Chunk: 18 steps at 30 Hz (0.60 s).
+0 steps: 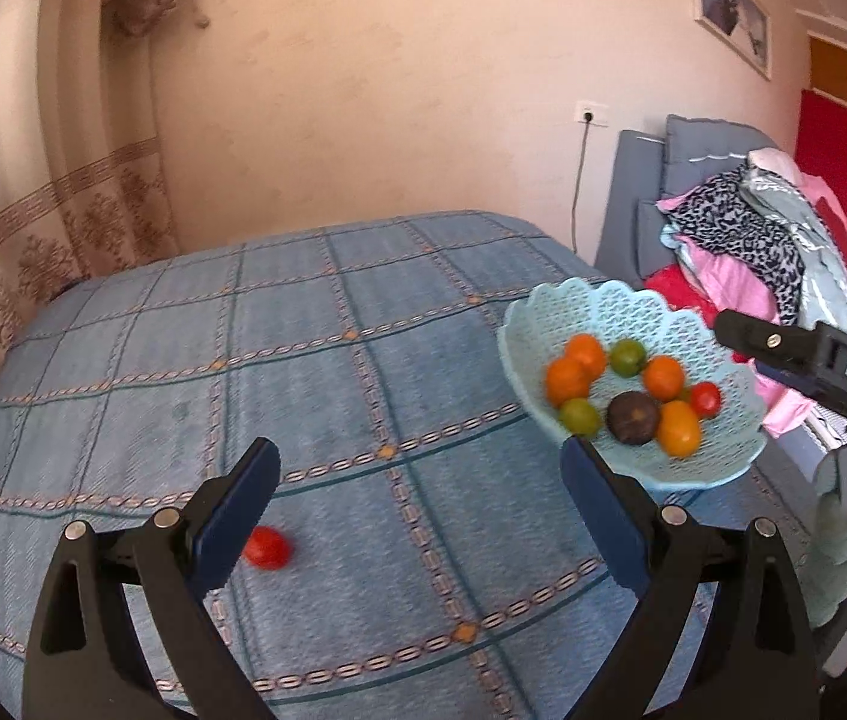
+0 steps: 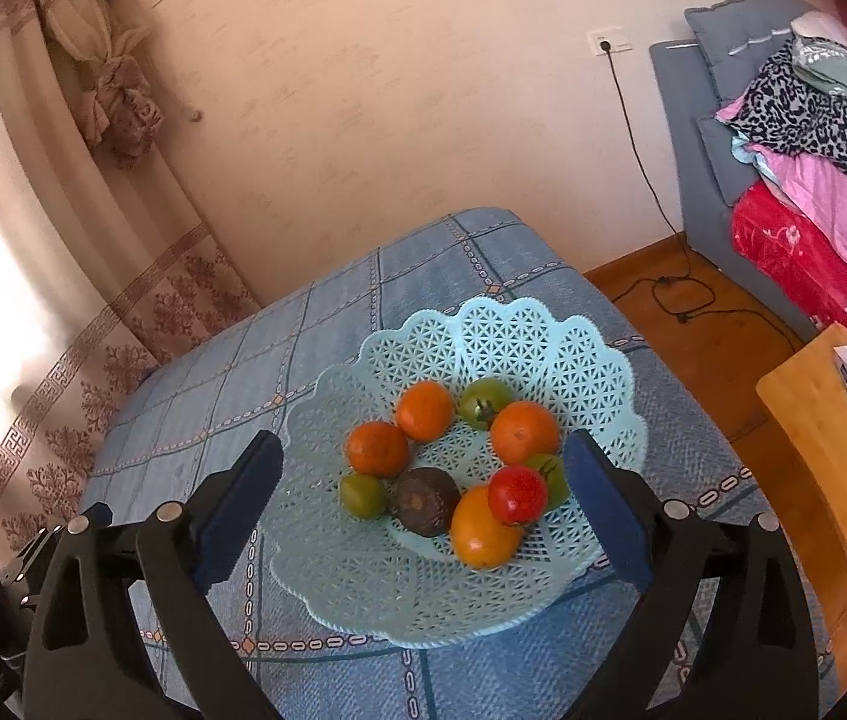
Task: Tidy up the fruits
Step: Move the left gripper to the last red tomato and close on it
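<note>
Fruits lying mostly inside the pale blue lattice basket (image 2: 543,336), standing on the desk (image 1: 303,324) under a blue checked cloth; three orange mandarins (image 2: 423,410) sitting toward the far side of the basket, one of them touching a green tomato (image 2: 485,402); a dark brown fruit (image 2: 426,501) resting near the middle, between a small green fruit (image 2: 362,495) and a yellow-orange fruit (image 2: 480,531); a red tomato (image 2: 516,493) leaning on top of the yellow-orange one, with another green tomato (image 2: 552,477) partly hidden behind it.

Still lying outside the basket, on the bare cloth, well apart from it: one red tomato (image 1: 267,547), a little blurred in the left wrist view, just beside the inner face of the left finger.

Left gripper (image 1: 420,468) pointing down at the cloth, fingers spread wide, nothing between the pads; right gripper (image 2: 423,459) hanging over the near side of the basket, also spread wide, pads pressing on nothing, the fruits showing between the fingers but lower; its black body (image 1: 813,360) also showing at the right edge of the left wrist view, beyond the basket.

Standing off to the right: a wooden chair (image 2: 831,456); piled behind it, on a grey sofa (image 2: 699,138), coloured bedding (image 2: 801,198).
</note>
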Tool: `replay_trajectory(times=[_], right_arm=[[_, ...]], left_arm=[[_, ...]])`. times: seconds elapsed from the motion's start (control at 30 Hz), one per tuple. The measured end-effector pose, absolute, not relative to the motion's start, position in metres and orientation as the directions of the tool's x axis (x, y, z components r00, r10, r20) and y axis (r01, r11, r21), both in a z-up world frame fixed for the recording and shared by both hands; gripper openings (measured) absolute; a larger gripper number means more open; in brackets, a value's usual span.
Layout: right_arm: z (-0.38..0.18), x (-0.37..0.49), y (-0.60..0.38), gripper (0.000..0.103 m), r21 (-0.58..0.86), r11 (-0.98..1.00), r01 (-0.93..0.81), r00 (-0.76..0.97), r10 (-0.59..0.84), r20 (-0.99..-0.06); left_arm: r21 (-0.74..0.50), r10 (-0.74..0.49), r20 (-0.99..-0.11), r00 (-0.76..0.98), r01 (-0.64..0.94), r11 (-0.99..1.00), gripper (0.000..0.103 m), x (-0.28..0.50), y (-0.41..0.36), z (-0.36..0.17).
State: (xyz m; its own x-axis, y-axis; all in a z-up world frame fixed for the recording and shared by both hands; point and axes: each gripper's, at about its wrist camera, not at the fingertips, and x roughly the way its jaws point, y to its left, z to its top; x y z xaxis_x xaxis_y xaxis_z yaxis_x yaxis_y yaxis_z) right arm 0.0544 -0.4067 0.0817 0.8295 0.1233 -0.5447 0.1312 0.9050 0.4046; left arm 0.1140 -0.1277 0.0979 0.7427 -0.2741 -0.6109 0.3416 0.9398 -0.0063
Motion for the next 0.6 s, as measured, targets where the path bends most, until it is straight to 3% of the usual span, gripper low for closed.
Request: replay_trajectory(times=[0.4,0.6], right_arm=[[0.079,0.057,-0.401,0.096,0.394,0.911,0.126,0.821,0.128,-0.557],[0.076,0.058,-0.399,0.096,0.388,0.914,0.118,0.815,0.134,-0.564]], left_arm=[[0.003,-0.168,-0.666,0.726,0.229,0.973,0.094,0.119,-0.078,0.064],[-0.011,-0.148,-0.711,0.688,0.199,0.980,0.079,0.125,-0.066,0.045]])
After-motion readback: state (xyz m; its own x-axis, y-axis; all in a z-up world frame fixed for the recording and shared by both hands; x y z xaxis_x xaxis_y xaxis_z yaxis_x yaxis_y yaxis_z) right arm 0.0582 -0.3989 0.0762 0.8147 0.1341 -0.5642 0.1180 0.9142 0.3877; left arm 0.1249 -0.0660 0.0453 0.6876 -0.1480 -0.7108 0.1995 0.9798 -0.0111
